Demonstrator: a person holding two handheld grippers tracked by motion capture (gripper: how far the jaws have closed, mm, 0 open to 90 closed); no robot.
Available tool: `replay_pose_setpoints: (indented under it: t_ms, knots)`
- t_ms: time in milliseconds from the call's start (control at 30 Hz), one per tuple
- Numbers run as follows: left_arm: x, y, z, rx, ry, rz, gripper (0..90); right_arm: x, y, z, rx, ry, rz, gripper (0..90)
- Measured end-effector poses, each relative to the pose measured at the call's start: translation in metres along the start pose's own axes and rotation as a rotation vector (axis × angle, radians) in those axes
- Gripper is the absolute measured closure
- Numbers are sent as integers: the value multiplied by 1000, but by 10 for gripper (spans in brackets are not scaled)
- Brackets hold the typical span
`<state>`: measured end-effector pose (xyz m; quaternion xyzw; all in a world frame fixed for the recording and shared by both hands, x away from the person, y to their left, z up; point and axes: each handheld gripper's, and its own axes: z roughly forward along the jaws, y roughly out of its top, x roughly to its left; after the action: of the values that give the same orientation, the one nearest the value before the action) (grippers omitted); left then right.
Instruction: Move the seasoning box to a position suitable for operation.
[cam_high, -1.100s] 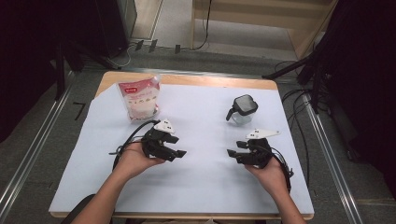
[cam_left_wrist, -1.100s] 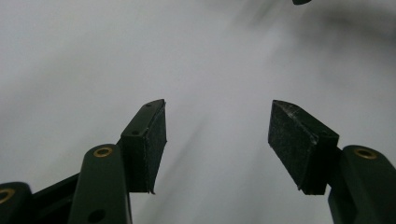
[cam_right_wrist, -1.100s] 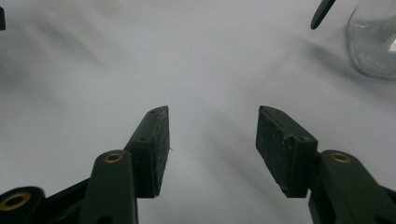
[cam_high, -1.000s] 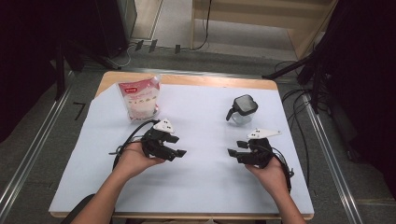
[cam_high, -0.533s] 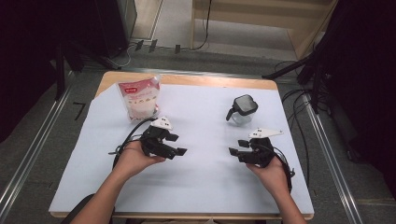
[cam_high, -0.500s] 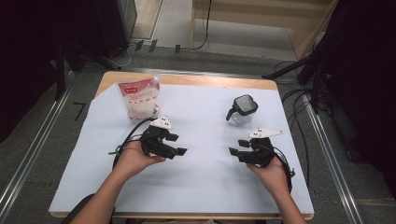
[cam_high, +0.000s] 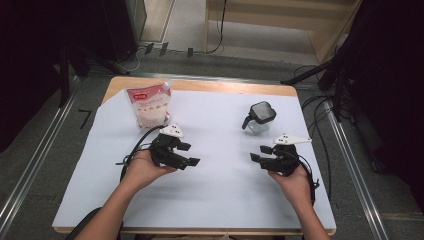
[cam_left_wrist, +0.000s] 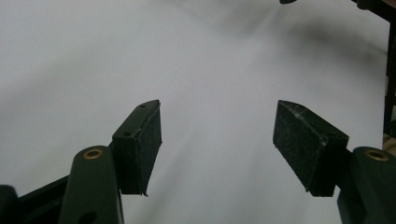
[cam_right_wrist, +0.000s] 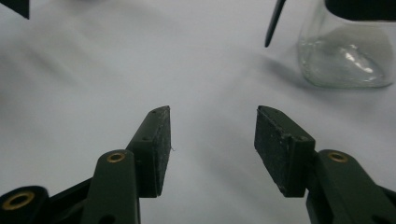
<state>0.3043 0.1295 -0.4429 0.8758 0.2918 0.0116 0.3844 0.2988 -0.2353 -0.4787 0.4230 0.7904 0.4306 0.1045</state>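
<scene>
Hardly any movement is noted against the earlier high-view frames: both grippers are held at almost the same spots on the table, and the bag and the jug are unmoved.

Table (cam_high: 320, 210): a wooden top is seen, covered over nearly all its surface by a white sheet (cam_high: 220, 190); a strip of bare wood is left showing along the far edge.

Bag (cam_high: 148, 105): a clear pouch with a red label and white contents is stood at the far left of the sheet, just beyond the left gripper and apart from it.

Jug (cam_high: 260, 118): a small glass jug with a black lid and black handle is placed at the far right of the sheet, beyond the right gripper. In the right gripper view it is seen at upper right, well apart from the jaws.

Left gripper (cam_high: 189, 154): it is held in the left hand (cam_high: 142, 169) low over the sheet, jaws pointed toward the table's middle. In the left gripper view the jaws are spread wide, with nothing between the pads (cam_left_wrist: 149, 149) but bare sheet.

Right gripper (cam_high: 260, 153): it is held in the right hand (cam_high: 295, 181), jaws pointed toward the left gripper. The jaws are parted, somewhat less widely, and nothing is gripped.
</scene>
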Motion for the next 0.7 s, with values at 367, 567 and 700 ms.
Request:
replay_pose_setpoints:
  t_ms: [367,567,700]
  knots:
    - [6,-2,-7,-1,10,3,370,-25,1,3,-27,-20,66,450]
    - [9,-4,-12,-5,18,-3,379,-35,1,12,-29,-78,63,424]
    - [9,-5,-13,-5,21,-5,381,-40,4,15,-58,-95,74,399]
